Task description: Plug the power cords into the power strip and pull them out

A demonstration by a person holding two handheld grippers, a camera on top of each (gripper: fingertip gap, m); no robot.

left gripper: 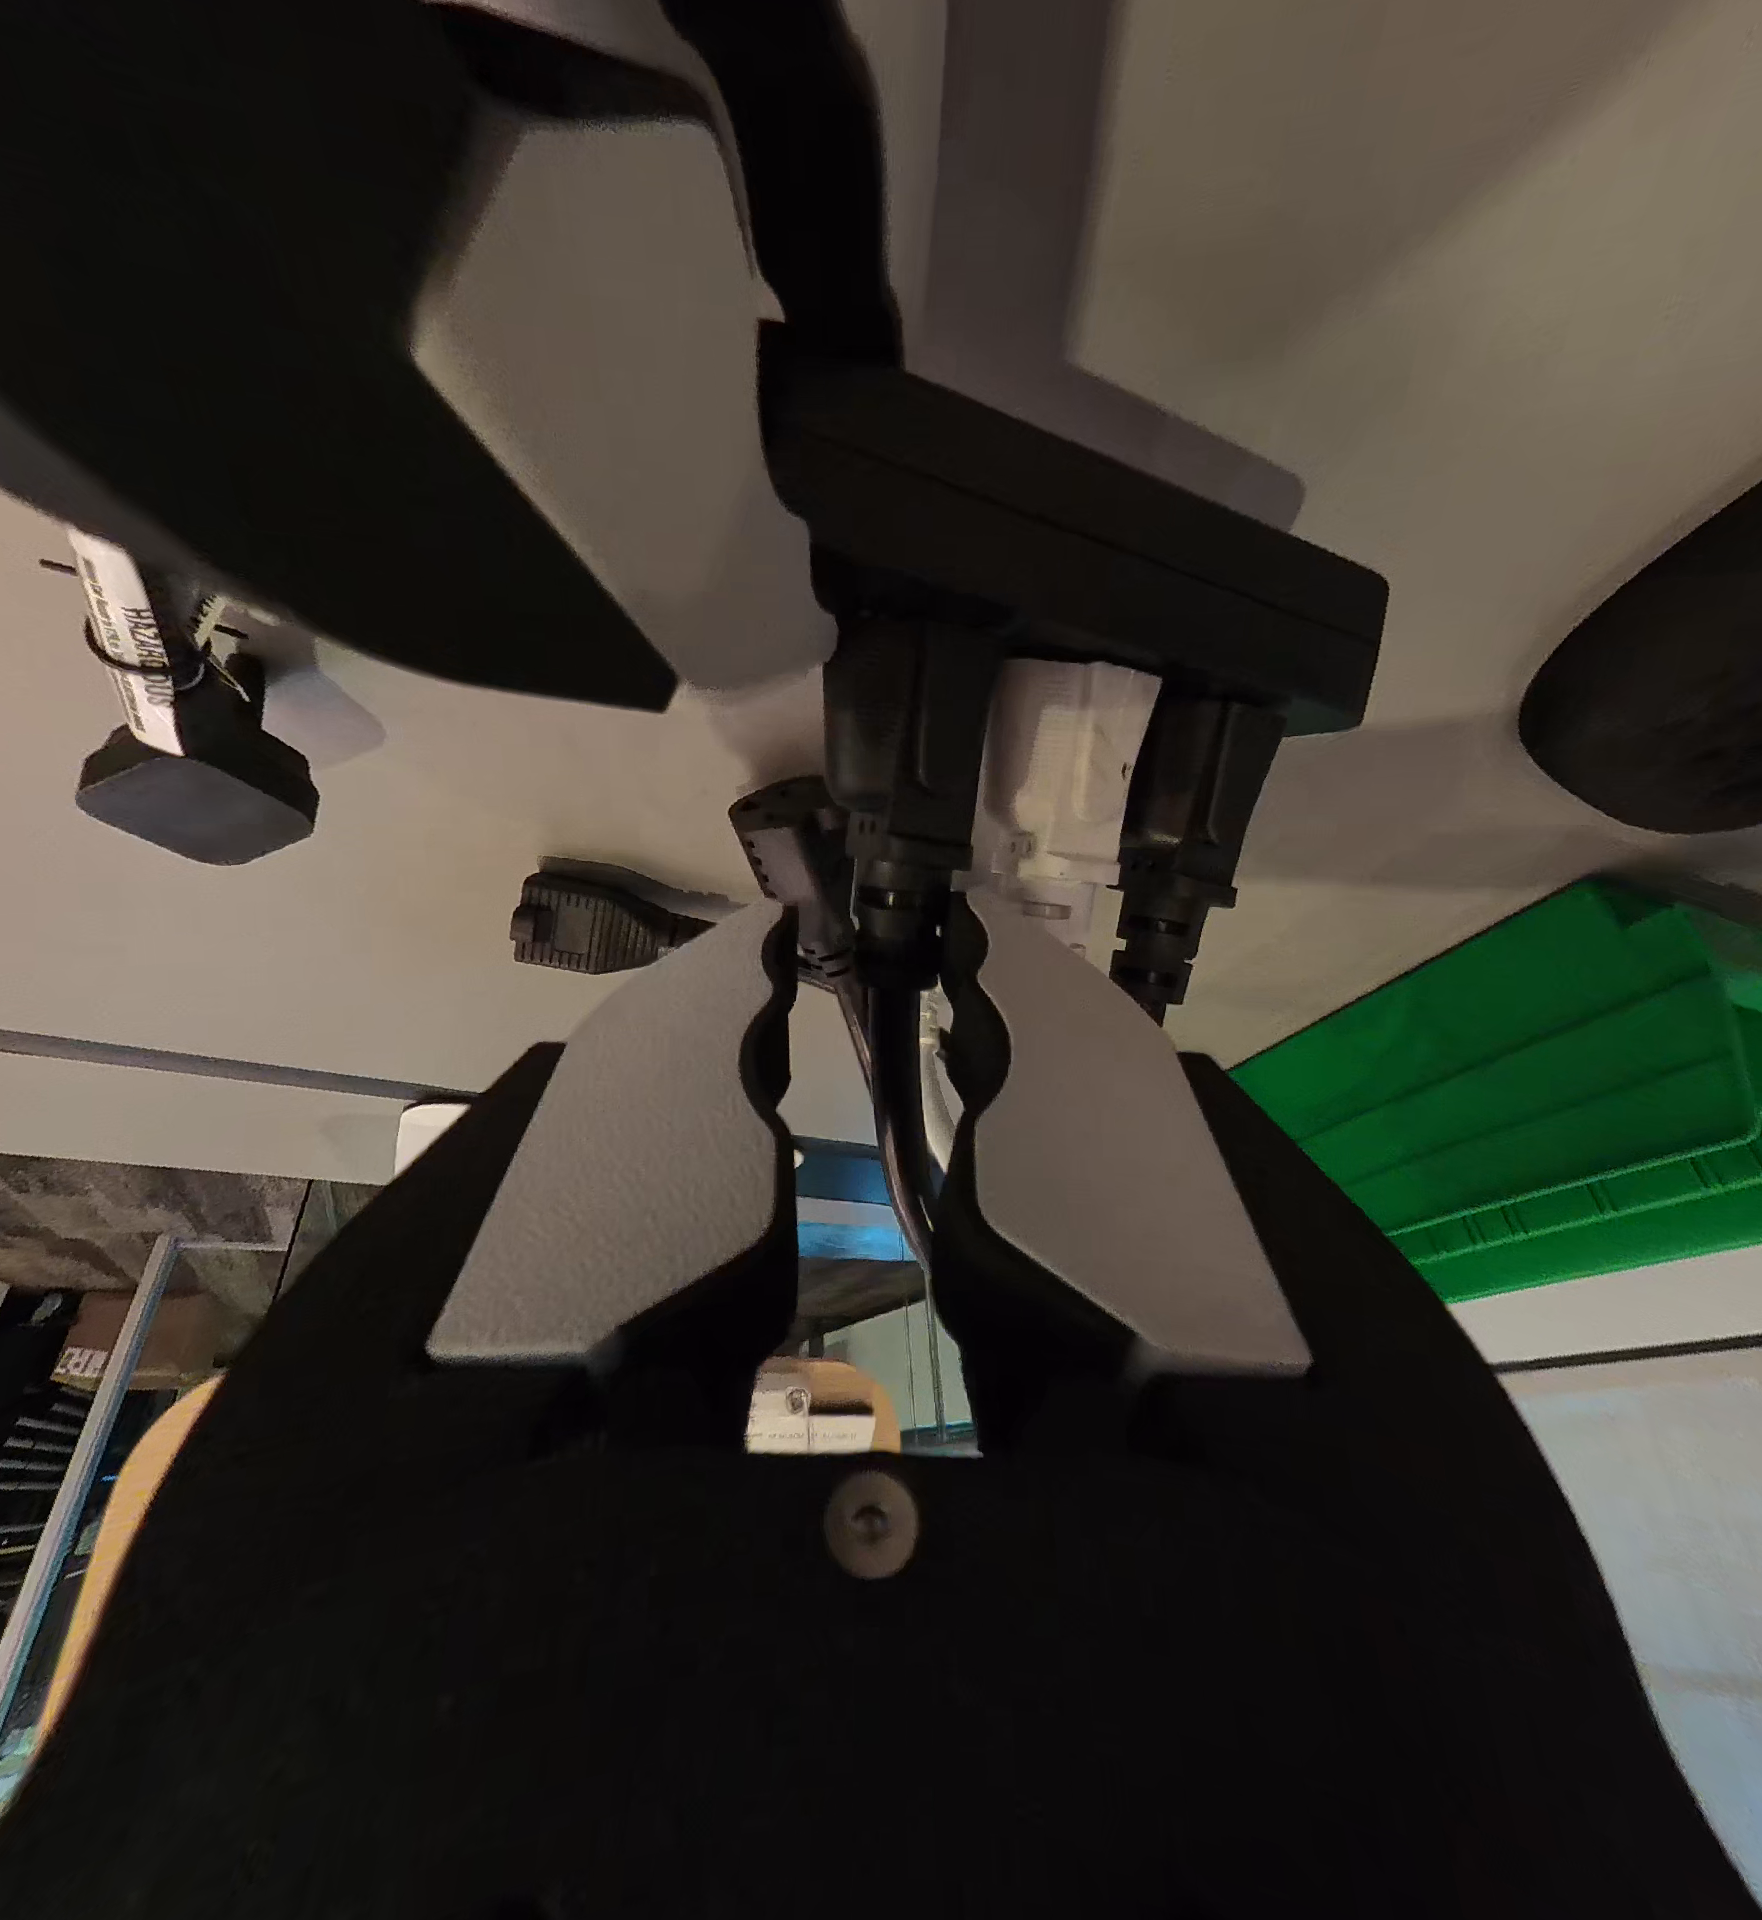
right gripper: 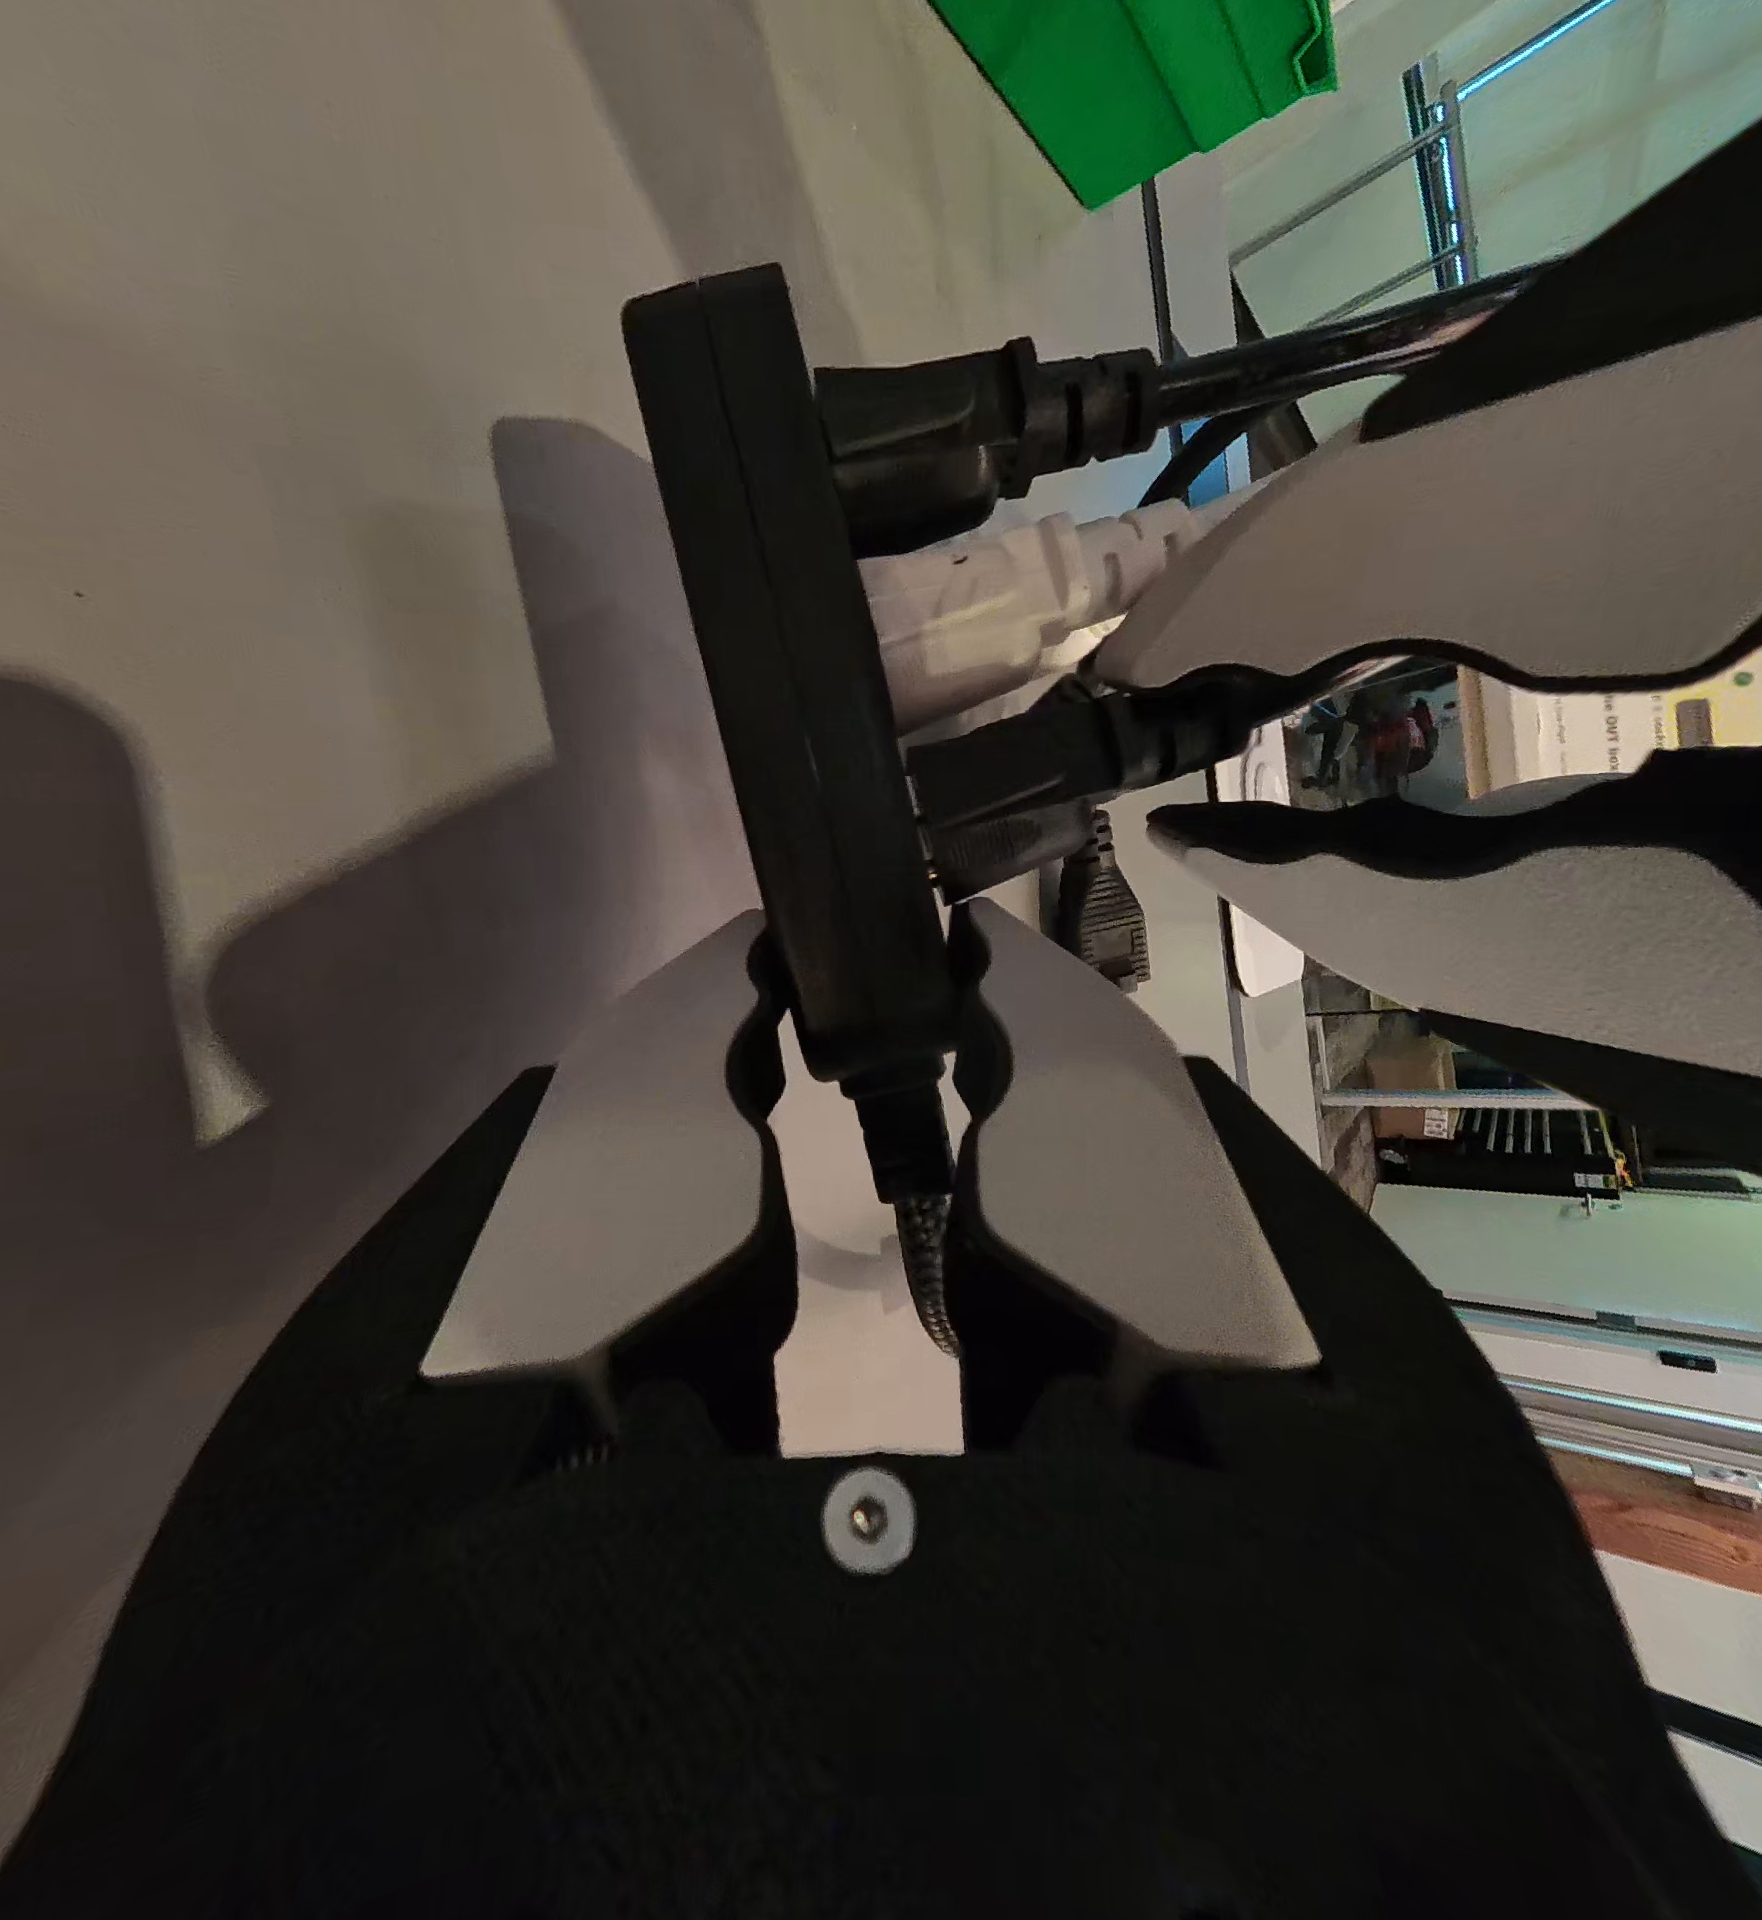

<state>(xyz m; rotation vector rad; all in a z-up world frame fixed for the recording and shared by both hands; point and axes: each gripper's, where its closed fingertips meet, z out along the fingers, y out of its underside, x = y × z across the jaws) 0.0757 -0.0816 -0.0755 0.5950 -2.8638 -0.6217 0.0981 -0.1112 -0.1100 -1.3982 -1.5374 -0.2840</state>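
A black power strip [left gripper: 1064,540] is held off the white table. My right gripper [right gripper: 861,935] is shut on its cord end [right gripper: 856,935]; one right finger [left gripper: 565,436] shows large in the left wrist view. Three plugs sit in the strip: a black one [left gripper: 898,727], a white one [left gripper: 1064,769] and another black one [left gripper: 1199,800]. My left gripper [left gripper: 866,935] straddles the strain relief of the first black plug [right gripper: 1043,758]. In the right wrist view the upper left finger touches it and a small gap shows at the lower finger [right gripper: 1479,914].
A green bin [left gripper: 1531,1091] stands to the right, also in the right wrist view [right gripper: 1147,83]. A loose black connector [left gripper: 586,925] and a black adapter with a white tag [left gripper: 202,769] lie on the table [left gripper: 337,956]. A dark rounded object [left gripper: 1708,644] sits at far right. One gripper's finger ends stand about 6 cm off the other's. The left tips stand about 12 cm off the loose black connector [left gripper: 586,925]. Look for it in the right wrist view [right gripper: 1104,931] too.
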